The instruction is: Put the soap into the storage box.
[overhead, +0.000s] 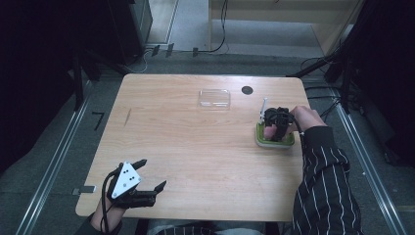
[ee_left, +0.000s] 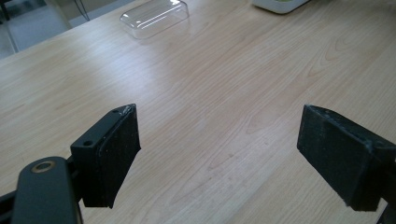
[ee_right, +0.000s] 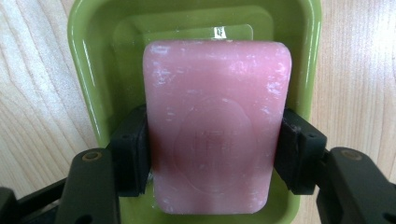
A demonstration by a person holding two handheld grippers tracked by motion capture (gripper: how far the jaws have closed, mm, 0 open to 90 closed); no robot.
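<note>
Gripping a pink soap bar with an illegible oval stamp, the right gripper clamps it over the green dish; the left gripper, near left, gapes apart.

You've got a clear plastic lid lying flat near the table's far edge, about midway along it. Just right of that, a small dark round spot sits even closer to the far edge. Off the table, black cables trail over the grey floor.
</note>
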